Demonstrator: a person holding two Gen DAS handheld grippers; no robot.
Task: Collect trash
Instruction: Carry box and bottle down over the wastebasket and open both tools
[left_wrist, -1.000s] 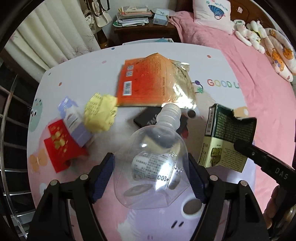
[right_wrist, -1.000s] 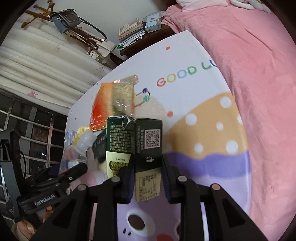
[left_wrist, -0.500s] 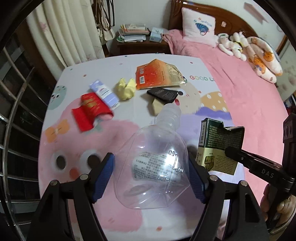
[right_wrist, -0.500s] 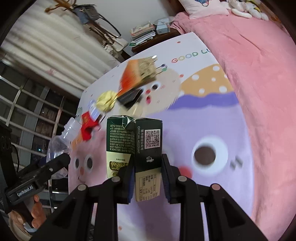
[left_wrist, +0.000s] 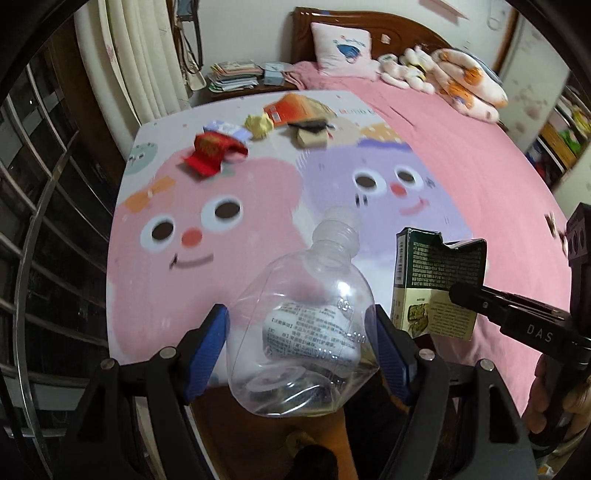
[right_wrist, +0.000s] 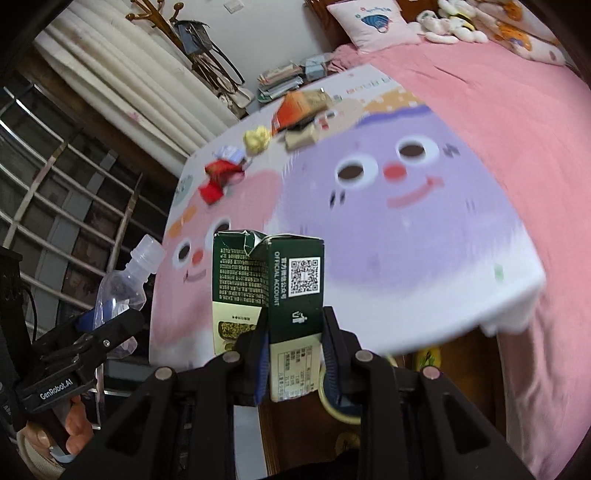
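Nearest in the left wrist view, the left hand-held gripper (left_wrist: 301, 350) clamps a clear plastic bottle (left_wrist: 306, 332) by its flattened body, blue pads pressed to both sides, uncapped neck pointing away. A printed label shows through the plastic; its text is too small to read. Only this view shows the bottle's crumpled base. The right wrist view shows the bottle side-on at far left, partly hidden by the gripper's black arm.

The right hand-held gripper (right_wrist: 293, 354) is closed on a dark green carton (right_wrist: 291, 295) with a torn top, held upright. Its QR code and the words "OFFICIAL ACCOUNT" appear only in the right wrist view.

Both items hang off the near edge of the worktop (left_wrist: 258, 206), which bears a cartoon-face cloth. At its far end, blurred, lie a red packet (left_wrist: 212, 153), a yellow wad (left_wrist: 260, 125) and an orange bag (left_wrist: 295, 109).
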